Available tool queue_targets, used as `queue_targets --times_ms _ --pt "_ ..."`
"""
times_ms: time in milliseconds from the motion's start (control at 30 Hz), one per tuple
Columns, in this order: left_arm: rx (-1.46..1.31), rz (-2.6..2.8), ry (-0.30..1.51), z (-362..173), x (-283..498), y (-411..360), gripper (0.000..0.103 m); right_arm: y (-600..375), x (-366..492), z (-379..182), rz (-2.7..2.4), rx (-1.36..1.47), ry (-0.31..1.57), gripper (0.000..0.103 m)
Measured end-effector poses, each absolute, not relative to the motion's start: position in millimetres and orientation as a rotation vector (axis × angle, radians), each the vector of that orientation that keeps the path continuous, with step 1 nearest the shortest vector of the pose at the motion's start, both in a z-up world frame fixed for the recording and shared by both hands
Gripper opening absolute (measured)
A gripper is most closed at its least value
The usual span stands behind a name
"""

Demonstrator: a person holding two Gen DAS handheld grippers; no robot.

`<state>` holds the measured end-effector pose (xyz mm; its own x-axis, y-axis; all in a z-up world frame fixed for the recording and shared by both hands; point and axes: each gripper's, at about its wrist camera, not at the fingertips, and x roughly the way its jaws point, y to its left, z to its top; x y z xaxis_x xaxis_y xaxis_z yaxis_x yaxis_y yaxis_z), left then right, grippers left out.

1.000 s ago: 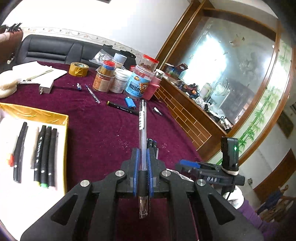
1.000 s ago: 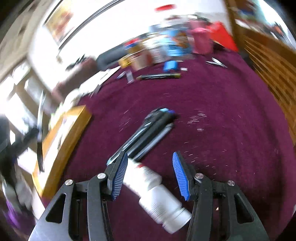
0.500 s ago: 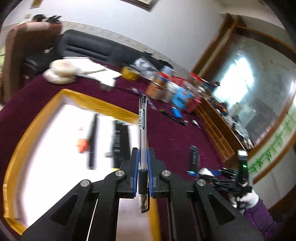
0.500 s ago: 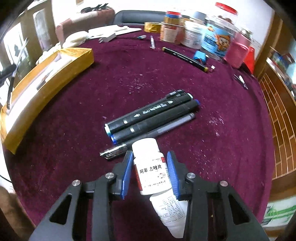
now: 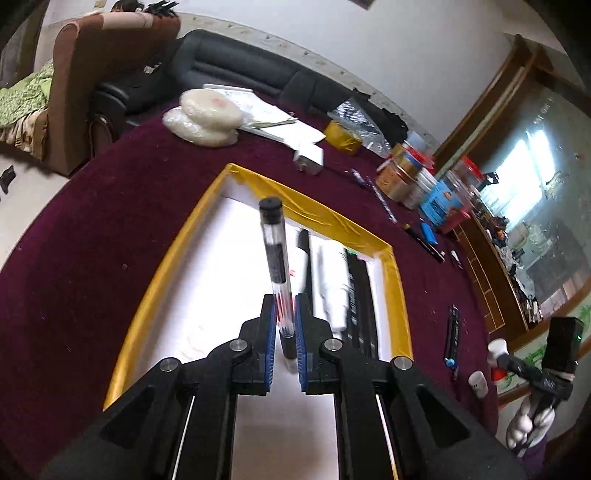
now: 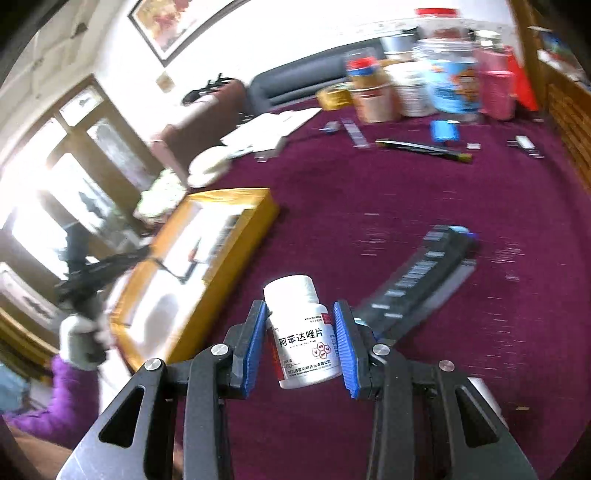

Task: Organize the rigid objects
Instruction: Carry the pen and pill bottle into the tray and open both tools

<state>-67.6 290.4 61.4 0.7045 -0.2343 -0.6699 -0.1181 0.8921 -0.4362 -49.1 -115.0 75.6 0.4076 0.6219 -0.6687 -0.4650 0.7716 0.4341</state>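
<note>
Clamping a pen near its tip end, the left gripper is held over the tray. A pill bottle is gripped by the right gripper, just closed, above the cloth. Both are judged light, rigid, slippery; mid-body grips suit.

A home living room: a black leather sofa runs along the wall at twelve o'clock, a brown armchair sits at ten, a framed picture hangs above, and jars clutter the maroon-clothed desk at two.
</note>
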Motion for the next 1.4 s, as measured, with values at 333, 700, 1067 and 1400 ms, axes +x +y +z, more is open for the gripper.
queue_targets --times_ms 333,700,1067,1400 --pt "-0.477 -0.045 0.869 51.5 -30.4 326.0 0.007 27.1 -45.2 62.5 0.91 0.182 1.024 0.033" --pt "-0.585 -0.052 0.874 49.8 -27.8 340.4 0.018 124.8 -17.7 25.7 0.894 0.19 1.172 0.033" --pt "-0.509 0.066 0.673 90.1 -114.4 355.3 0.06 213.1 20.4 15.9 0.849 0.119 1.206 0.034" --pt "-0.52 0.091 0.657 87.0 -132.2 353.1 0.061 198.0 17.2 51.8 0.759 0.061 1.016 0.034"
